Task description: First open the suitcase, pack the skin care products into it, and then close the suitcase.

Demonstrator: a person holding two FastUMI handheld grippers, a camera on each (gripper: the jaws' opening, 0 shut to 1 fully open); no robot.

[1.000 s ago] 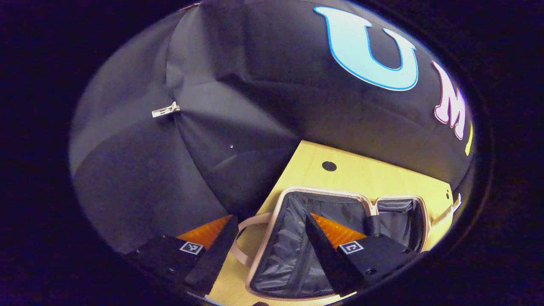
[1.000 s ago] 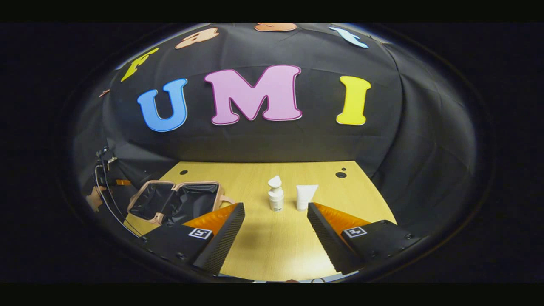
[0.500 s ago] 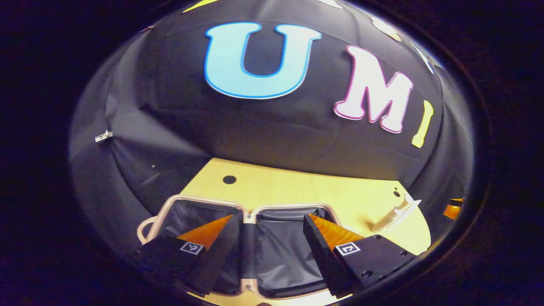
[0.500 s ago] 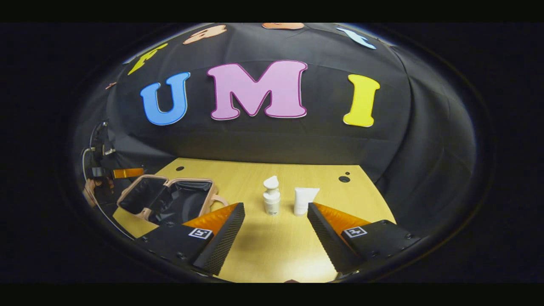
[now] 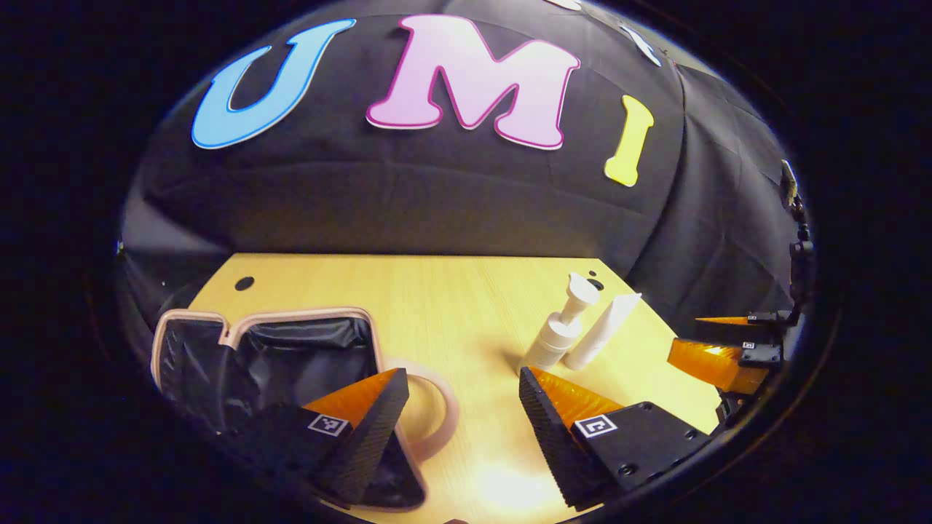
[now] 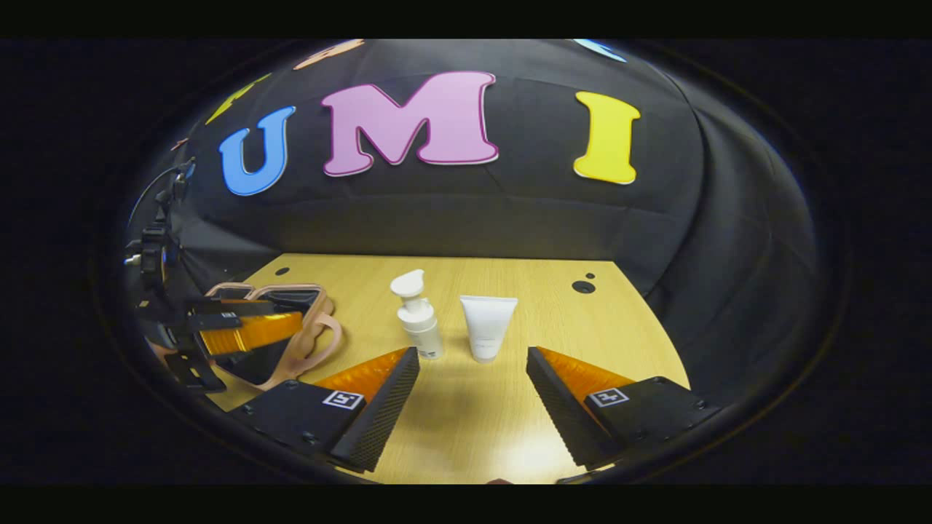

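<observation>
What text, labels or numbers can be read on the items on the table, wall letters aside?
Pump bottle: any print too small to read.
Tube: faint mark, too small to read.
Suitcase: no text visible.
Square tag on the right gripper: a coded pattern, no words.

Wooden table (image 6: 473, 429) carries open suitcase (image 5: 291, 356), pump bottle (image 6: 419, 320), tube (image 6: 486, 331).

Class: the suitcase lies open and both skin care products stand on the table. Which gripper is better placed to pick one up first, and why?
Probably the right gripper: open, facing the pump bottle and tube. The left gripper, also open, sits by the suitcase.
</observation>
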